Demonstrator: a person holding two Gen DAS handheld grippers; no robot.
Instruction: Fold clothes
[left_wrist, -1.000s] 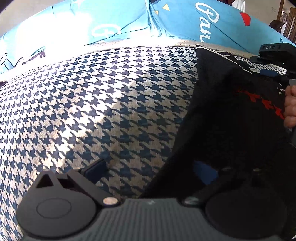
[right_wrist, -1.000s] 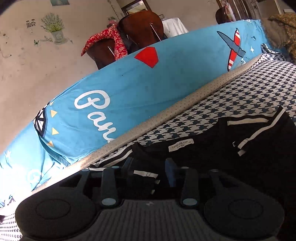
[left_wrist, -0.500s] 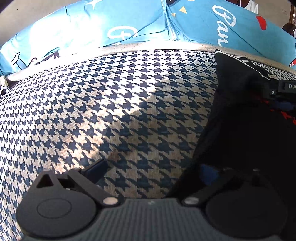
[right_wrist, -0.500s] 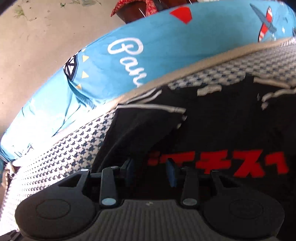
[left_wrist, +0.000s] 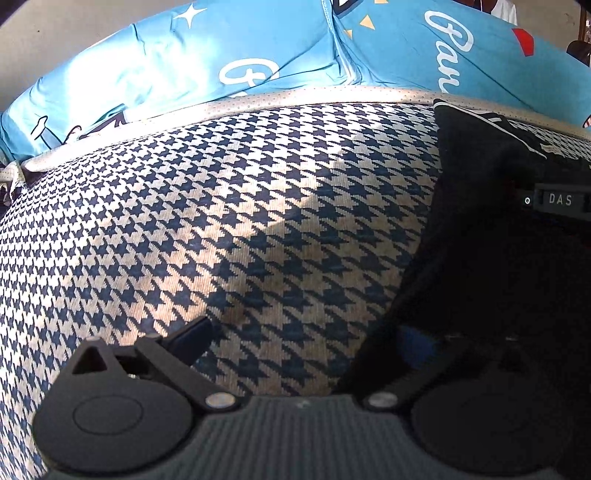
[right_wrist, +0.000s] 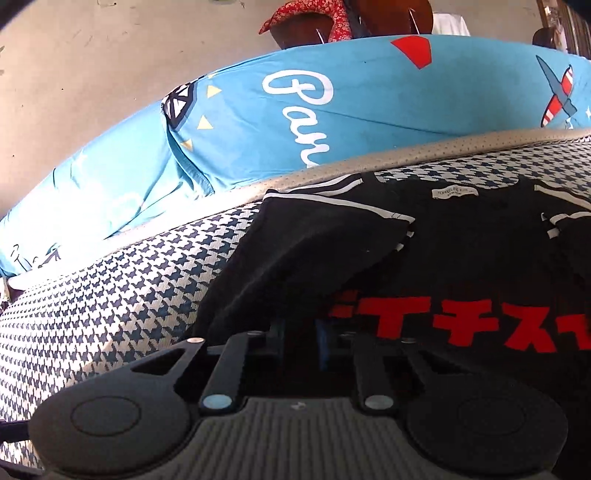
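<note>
Left wrist view: the left hand-held gripper (left_wrist: 303, 343) is spreading wide over the houndstooth bed (left_wrist: 229, 229), gripping nothing; the black shirt (left_wrist: 480, 258) is lying at 3 o'clock.

Right wrist view: the right hand-held gripper (right_wrist: 301, 338) is sitting nearly closed, pinching the black shirt (right_wrist: 461, 251)'s folded edge; the blue pillow (right_wrist: 332, 110) is lying at 12 o'clock.

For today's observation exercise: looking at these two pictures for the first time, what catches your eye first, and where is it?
The bold red lettering on the black T-shirt, spread at the right, strikes first. Behind it runs a bright blue printed cushion, and the navy houndstooth cover fills the left wrist view.
</note>
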